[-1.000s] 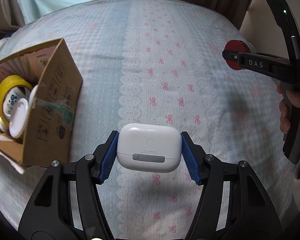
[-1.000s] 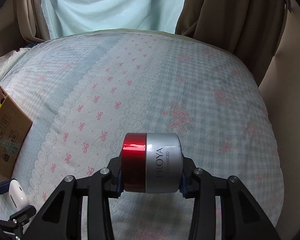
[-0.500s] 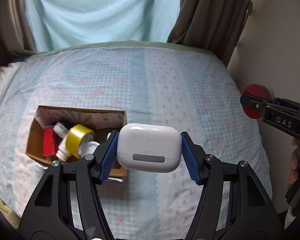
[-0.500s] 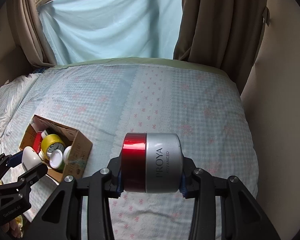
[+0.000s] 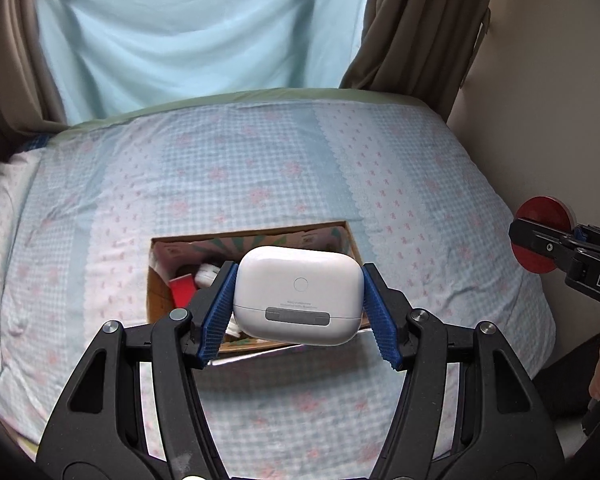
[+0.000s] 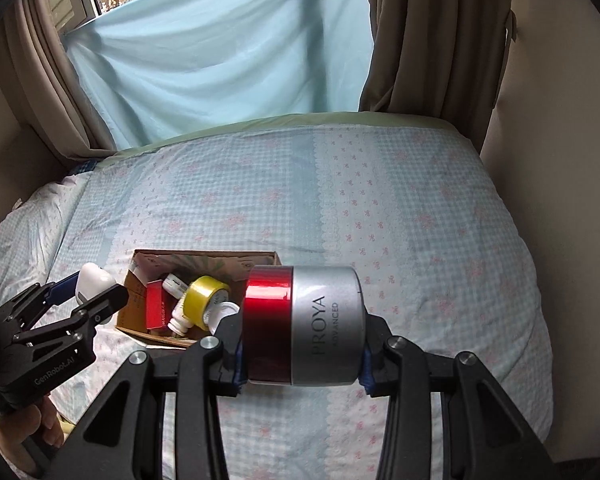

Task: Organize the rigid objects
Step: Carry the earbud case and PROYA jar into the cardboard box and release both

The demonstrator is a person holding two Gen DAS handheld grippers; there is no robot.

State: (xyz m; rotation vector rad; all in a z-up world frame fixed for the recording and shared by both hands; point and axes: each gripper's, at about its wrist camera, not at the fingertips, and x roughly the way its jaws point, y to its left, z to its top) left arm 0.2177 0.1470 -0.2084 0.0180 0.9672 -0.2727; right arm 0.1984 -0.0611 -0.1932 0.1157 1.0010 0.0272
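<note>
Left wrist view, nearest first: the left gripper [image 5: 298, 312] has its jaws closed on a white earbud case [image 5: 298, 294], the ribbed blue pads [image 5: 220, 312] pressing its two short ends. The case is smooth, glossy plastic with rounded corners and a grey hinge strip facing the camera — the sort of shell that could slip if the squeeze eases early. It hangs in the air in front of the open cardboard box [image 5: 350, 240], which sits on the bed [image 5: 260, 168].

Right wrist view: the right gripper [image 6: 302, 350] is clamped on a cosmetic jar [image 6: 304, 324] lying sideways between the jaws, with a shiny red metallic band on one half and a brushed silver half printed PROYA. It too is held aloft, nearer than the box and to its right.

Beyond, the box already holds a yellow tape roll [image 6: 204, 294], a red carton [image 6: 156, 308] and a small white bottle [image 6: 178, 316]. The likely step is dropping both into the box. My judgement: bring each piece low over a free gap before opening, one at a time, since the corrugated walls are thin and the checked, bow-printed bedspread is soft — a push on the rim may tip the box. Release the rounder jar flat-side down so it cannot roll.
</note>
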